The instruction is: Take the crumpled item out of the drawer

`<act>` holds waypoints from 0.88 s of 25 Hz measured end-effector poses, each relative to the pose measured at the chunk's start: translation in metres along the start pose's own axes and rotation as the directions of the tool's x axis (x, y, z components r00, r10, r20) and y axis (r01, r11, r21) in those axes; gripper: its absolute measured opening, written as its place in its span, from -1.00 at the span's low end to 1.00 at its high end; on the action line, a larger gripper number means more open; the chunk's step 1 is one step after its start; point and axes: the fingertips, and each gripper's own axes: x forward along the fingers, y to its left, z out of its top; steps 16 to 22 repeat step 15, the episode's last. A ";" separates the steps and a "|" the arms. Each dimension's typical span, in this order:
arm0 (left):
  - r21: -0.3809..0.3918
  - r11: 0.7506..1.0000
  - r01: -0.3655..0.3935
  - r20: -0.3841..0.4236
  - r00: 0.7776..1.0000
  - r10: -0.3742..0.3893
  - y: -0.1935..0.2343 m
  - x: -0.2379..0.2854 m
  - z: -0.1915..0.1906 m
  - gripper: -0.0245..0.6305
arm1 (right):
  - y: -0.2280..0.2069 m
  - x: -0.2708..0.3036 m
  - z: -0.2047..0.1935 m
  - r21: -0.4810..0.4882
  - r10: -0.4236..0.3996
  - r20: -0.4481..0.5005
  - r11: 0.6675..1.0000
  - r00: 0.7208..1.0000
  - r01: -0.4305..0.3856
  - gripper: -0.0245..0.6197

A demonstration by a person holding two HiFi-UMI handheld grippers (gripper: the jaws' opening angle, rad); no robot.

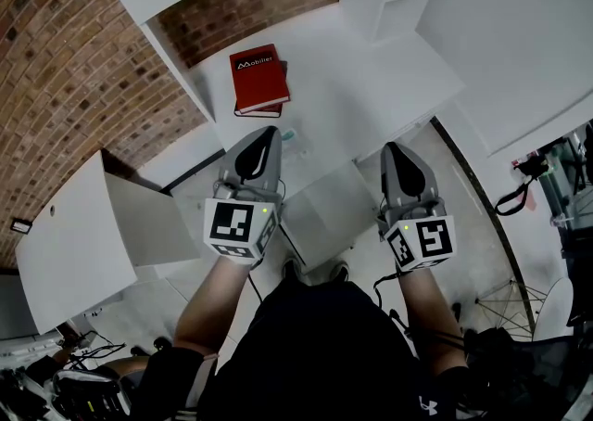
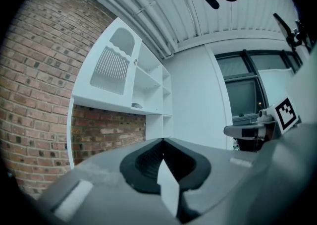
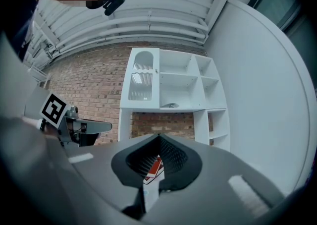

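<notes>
Wall: a brick wall (image 1: 65,67) fills the left side, behind the desk (image 1: 371,85).
Board: a white board (image 1: 65,243) juts out at lower left, tilted, beside the desk.
Left tongs: the left tongs (image 1: 269,134) are closed tip to tip with nothing between them. They hover at the desk's near edge and aim at the book.
Book: a red book (image 1: 258,79) lies flat on the desk, beyond the left tongs and apart from them.
Teal bit: a small teal bit (image 1: 288,134) sits just beside the left tongs' tip, too small to identify.
Block: a pale block (image 1: 324,210) lies below the desk edge, between the two tongs. I cannot tell whether it is the drawer.
Right tongs: the right tongs (image 1: 397,150) are also closed and empty, level with the left pair.
Crumpled item: it cannot be made out in any view, so its place relative to the tongs is unclear.
Head view only: board, block, teal bit, and the person's forearms.
Left gripper view only: a dark window (image 2: 247,90), with the closed tips (image 2: 162,140) and the shelf unit (image 2: 133,78) upright.
Right gripper view only: the book (image 3: 153,167) shows through the hollow behind the closed tips (image 3: 158,136).
</notes>
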 end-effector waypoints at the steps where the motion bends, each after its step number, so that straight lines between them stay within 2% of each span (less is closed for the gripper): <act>1: -0.001 1.000 0.001 -0.002 1.000 -0.001 0.001 0.001 -0.001 -0.92 | 0.000 0.001 -0.001 0.002 -0.001 -0.001 1.000 1.000 0.001 -0.92; 22: -0.010 1.000 0.021 -0.019 1.000 -0.021 0.008 0.011 -0.009 -0.92 | -0.001 0.010 -0.007 0.012 -0.021 -0.011 1.000 1.000 0.021 -0.92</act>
